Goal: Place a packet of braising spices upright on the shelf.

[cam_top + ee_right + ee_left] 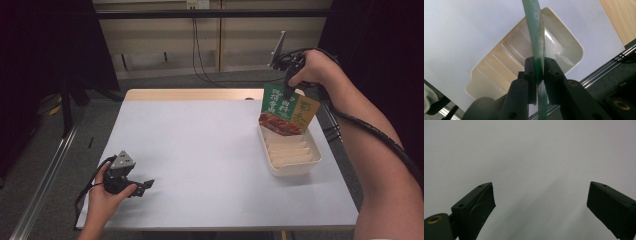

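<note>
White table [200,150] carries 1 cream ridged tray [291,152] at its right edge. Over the tray's far end, right gripper [289,92] pinches 1 green food packet [288,116]; its own view shows the packet edge-on [537,47] between pressed jaws. Left gripper [540,202], near-left of tray, gapes empty.

In the high view the right tool [289,86] is mostly hidden behind the hand [312,67] and the top edge of the green packet [289,110], and the packet's print is too small to read. The packet covers the far end of the cream tray [295,167]. In the right gripper view the packet [536,37] shows edge-on, its faces unseen, and runs off the top edge. The counter [529,150] is a featureless blur in the left gripper view.
</note>
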Motion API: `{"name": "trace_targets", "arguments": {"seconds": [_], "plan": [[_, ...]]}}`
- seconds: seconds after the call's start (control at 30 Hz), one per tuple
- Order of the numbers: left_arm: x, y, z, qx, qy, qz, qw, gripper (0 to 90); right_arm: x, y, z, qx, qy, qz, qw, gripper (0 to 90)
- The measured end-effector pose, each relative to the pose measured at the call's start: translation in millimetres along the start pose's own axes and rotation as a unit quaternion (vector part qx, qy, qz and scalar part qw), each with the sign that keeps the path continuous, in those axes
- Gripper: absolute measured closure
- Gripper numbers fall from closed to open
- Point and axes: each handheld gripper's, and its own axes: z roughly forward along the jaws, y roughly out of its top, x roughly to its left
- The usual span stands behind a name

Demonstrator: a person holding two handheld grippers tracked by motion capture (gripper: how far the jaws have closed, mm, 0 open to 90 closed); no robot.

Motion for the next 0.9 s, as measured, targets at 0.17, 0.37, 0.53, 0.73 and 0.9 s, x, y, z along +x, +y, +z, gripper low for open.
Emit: {"name": "trace_targets", "arguments": {"seconds": [0.17, 0.37, 0.53, 0.73, 0.9], "plan": [[-0.6, 0.9, 0.5, 0.001, 0.000, 0.001, 1.0000, 7.6, -0.1, -1.3, -2.7, 0.001, -0.004, 0.003, 1.0000, 81.1], [-0.1, 0.1, 1.8, 0.002, -0.001, 0.003, 1.0000, 7.6, -8.6, -6.9, -5.2, -0.006, -0.020, 0.011, 0.9997, 86.3], [0.3, -0.1, 1.7, 0.004, 0.000, 0.002, 1.0000, 7.6, -17.1, -7.4, -3.7, -0.007, -0.027, 0.010, 0.9996, 88.4], [0.9, -1.0, 1.1, 0.007, 0.004, 0.003, 1.0000, 7.6, -29.1, -6.9, -2.2, -0.008, -0.033, 0.021, 0.9992, 87.8], [1.3, -2.1, 1.2, 0.005, 0.004, -0.003, 1.0000, 7.6, -35.3, -7.1, -1.5, -0.006, -0.043, 0.024, 0.9988, 86.2]]}}
